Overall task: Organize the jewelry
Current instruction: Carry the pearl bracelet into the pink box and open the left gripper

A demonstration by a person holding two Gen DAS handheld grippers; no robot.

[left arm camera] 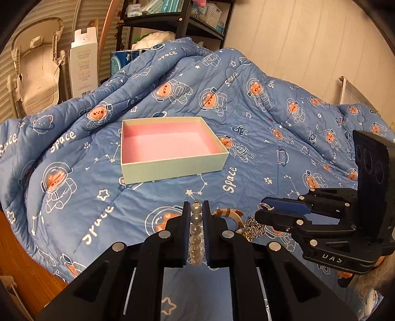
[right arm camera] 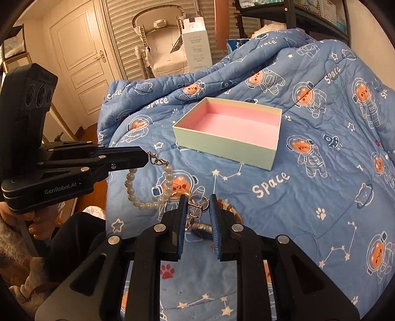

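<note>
An open box (left arm camera: 172,163) with a pink inside and pale green walls lies on the blue space-print quilt; it also shows in the right wrist view (right arm camera: 222,145). My left gripper (left arm camera: 196,207) is shut on a pearl bracelet (left arm camera: 196,229), which hangs from it in the right wrist view (right arm camera: 148,197). My right gripper (right arm camera: 197,205) is closed around a silver key ring with a clasp (right arm camera: 196,206), near the quilt. A brown-and-white ring charm (left arm camera: 228,214) and a silver chain (left arm camera: 254,228) lie between the grippers.
The quilt (left arm camera: 246,123) is rumpled and rises behind the box. A tall white carton (left arm camera: 82,69) and a black shelf (left arm camera: 177,22) stand behind the bed. A wooden floor (left arm camera: 22,261) shows at the left, a white door (right arm camera: 81,56) beyond.
</note>
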